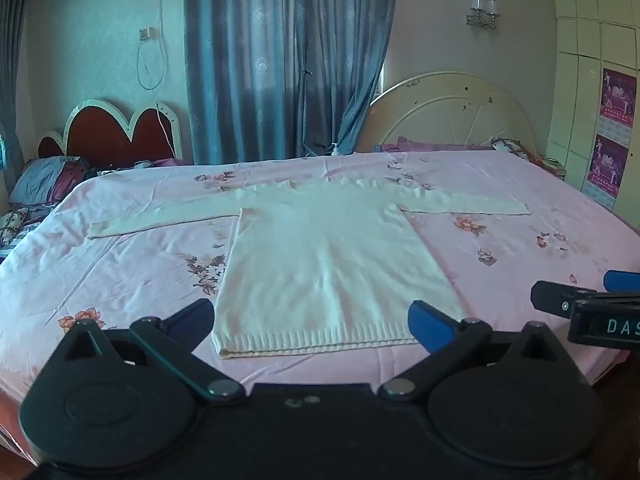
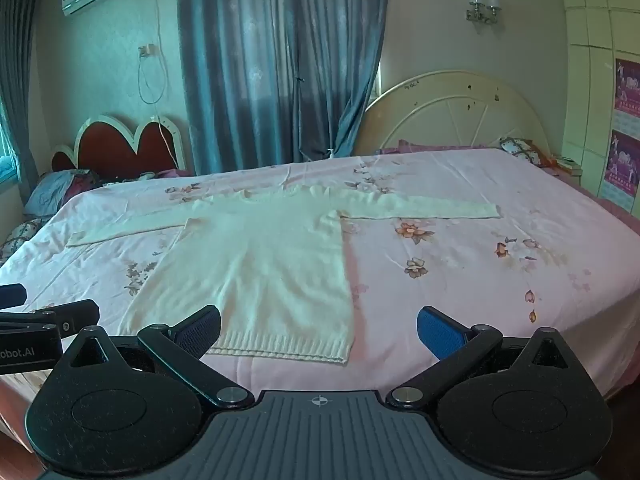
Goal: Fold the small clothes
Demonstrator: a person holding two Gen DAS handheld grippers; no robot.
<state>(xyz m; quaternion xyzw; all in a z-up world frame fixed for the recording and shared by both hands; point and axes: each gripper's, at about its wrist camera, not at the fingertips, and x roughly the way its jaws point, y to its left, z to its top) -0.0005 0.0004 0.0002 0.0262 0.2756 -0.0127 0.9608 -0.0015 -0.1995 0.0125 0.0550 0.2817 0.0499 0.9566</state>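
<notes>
A white knitted long-sleeved sweater [image 1: 320, 256] lies flat on the pink flowered bed [image 1: 500, 280], sleeves spread to both sides, ribbed hem toward me. It also shows in the right wrist view [image 2: 256, 264]. My left gripper [image 1: 312, 320] is open and empty, hovering just short of the hem, its blue pads [image 1: 430, 324] level with the hem's two corners. My right gripper [image 2: 318, 328] is open and empty near the hem's right corner. The right gripper shows at the right edge of the left wrist view [image 1: 592, 300], and the left gripper at the left edge of the right wrist view [image 2: 40, 316].
A cream headboard [image 1: 452, 116] stands at the far right of the bed, and a red heart-shaped headboard [image 1: 116, 132] with pillows [image 1: 44, 180] at the far left. Blue curtains [image 1: 288, 60] hang behind. White wardrobe doors [image 1: 592, 80] line the right wall.
</notes>
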